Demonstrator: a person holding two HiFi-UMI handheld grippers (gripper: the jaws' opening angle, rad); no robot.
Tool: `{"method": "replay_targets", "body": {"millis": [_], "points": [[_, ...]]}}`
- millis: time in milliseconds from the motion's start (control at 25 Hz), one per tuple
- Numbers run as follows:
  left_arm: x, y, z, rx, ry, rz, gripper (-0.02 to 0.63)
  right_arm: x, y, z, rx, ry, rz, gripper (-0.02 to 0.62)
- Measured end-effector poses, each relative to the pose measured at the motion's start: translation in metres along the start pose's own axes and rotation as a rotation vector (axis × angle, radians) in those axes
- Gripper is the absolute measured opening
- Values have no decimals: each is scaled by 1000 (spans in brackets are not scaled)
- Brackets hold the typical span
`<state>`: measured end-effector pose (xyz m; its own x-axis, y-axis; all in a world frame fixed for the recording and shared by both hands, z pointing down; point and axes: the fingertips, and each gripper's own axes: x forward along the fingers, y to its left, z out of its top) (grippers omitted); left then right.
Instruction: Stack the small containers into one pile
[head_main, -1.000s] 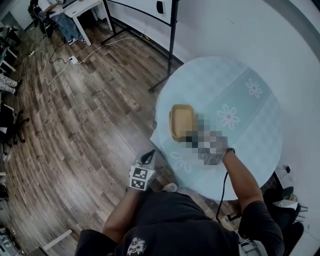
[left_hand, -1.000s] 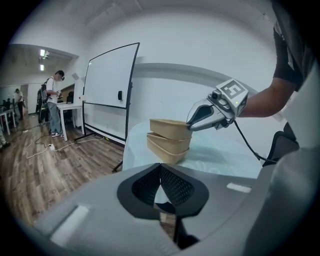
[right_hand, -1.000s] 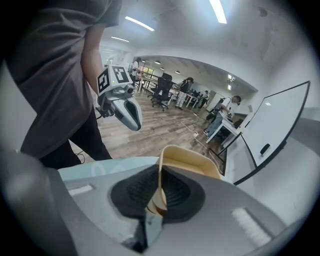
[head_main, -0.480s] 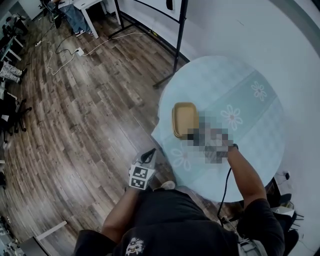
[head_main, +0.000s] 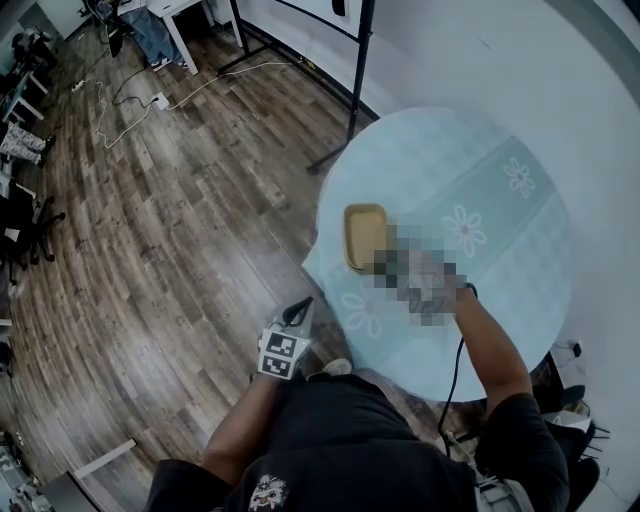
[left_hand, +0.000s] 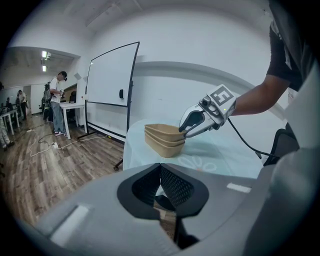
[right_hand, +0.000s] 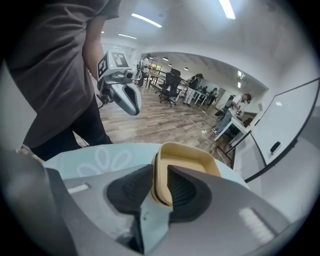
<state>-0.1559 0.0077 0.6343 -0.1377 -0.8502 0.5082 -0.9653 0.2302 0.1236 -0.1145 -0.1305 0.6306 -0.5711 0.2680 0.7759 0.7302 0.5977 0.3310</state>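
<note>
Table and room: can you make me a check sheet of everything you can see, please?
Surface: round table with a pale blue flowered cloth.
Job's things: tan containers nested in one pile near the table's edge.
Clutter: nothing seen on the table.
Claws: right claw opening, with the top container's rim between its jaws; left claw shut, empty, held off the table above the floor.
Cables: black cable hanging from the right claw; cables lying on the far floor.
Surroundings: wood floor, whiteboard on a stand, people at desks far off.
</note>
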Motion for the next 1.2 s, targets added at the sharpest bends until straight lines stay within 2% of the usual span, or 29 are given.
{"method": "replay_targets", "body": {"millis": [160, 440, 600, 800, 1040, 1200], "points": [[-3, -1, 0, 3, 2, -8, 6, -1, 7, -3, 46, 5, -20, 132], [0, -7, 3, 21, 0, -50, 6, -22, -7, 8, 204, -71, -202, 133], [3, -12, 15, 44, -15, -82, 6, -35, -9, 12, 342, -113, -294, 133], [1, -16, 29, 76, -34, -123, 6, -56, -8, 21, 545, -220, -412, 114], [2, -16, 47, 106, -51, -189, 6, -80, -7, 34, 683, -286, -556, 55], [5, -17, 57, 137, -56, -240, 6, -93, -3, 41, 744, -286, -651, 24]]}}
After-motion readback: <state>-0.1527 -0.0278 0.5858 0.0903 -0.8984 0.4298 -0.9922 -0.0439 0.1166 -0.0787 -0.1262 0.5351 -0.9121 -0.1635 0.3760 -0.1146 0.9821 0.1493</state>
